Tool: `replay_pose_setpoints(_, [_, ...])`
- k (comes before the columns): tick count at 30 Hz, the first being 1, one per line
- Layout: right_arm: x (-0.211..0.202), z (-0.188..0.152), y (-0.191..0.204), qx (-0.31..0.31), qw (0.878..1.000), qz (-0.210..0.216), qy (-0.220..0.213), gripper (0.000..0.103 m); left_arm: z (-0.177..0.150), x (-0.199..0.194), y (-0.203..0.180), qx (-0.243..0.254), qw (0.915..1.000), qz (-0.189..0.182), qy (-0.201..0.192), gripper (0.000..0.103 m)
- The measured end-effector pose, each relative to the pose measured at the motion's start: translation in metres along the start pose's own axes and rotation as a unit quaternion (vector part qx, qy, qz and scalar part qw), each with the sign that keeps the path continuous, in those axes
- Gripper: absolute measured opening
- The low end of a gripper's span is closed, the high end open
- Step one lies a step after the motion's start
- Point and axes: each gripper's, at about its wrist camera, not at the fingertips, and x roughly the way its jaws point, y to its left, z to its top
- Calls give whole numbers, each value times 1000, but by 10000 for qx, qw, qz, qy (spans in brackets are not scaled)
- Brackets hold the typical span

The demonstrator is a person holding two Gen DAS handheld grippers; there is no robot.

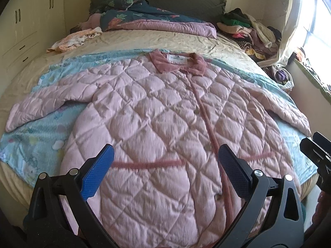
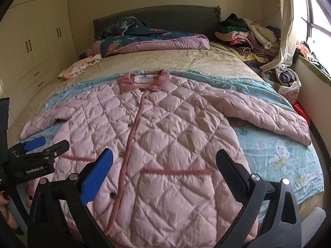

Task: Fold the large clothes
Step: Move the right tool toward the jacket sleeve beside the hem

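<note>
A pink quilted coat [image 1: 157, 111] [image 2: 161, 128] lies flat and face up on the bed, collar toward the headboard, both sleeves spread out to the sides. My left gripper [image 1: 165, 157] hovers open above the coat's lower front, near the pocket trim, holding nothing. Over the lower right half of the coat my right gripper [image 2: 164, 161] is open too, and empty. The left gripper [image 2: 46, 143] also shows at the left edge of the right wrist view, and part of the right gripper [image 1: 316, 148] at the right edge of the left wrist view.
A light blue cartoon-print sheet [image 2: 279, 157] lies under the coat. Folded quilts [image 2: 157, 39] sit at the headboard, a heap of clothes [image 2: 248, 35] at the far right corner, a small cloth [image 2: 80, 67] at the left. Wardrobes [image 2: 35, 41] stand left, a window [image 2: 318, 20] right.
</note>
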Motion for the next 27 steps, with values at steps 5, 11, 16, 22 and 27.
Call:
replay_pose_setpoints(5, [9, 16, -6, 0, 10000, -71, 2, 99, 22, 10, -2, -34, 10000, 4, -7, 95])
replay_pose_setpoints(11, [28, 34, -22, 158, 9997, -192, 40, 99, 46, 25, -10, 16, 10000, -37, -16, 95])
replay_pose_setpoints(16, [50, 44, -42, 320, 9985, -417, 135, 99, 64, 43, -22, 70, 9999, -150, 47, 95])
replay_pose_setpoints(22, [73, 52, -74, 619, 9958, -629, 236, 99, 79, 68, -36, 84, 9993, -290, 202, 95])
replay_pose_setpoints(27, [88, 55, -99, 817, 9927, -833, 299, 99, 86, 90, -46, 114, 9989, -315, 338, 95])
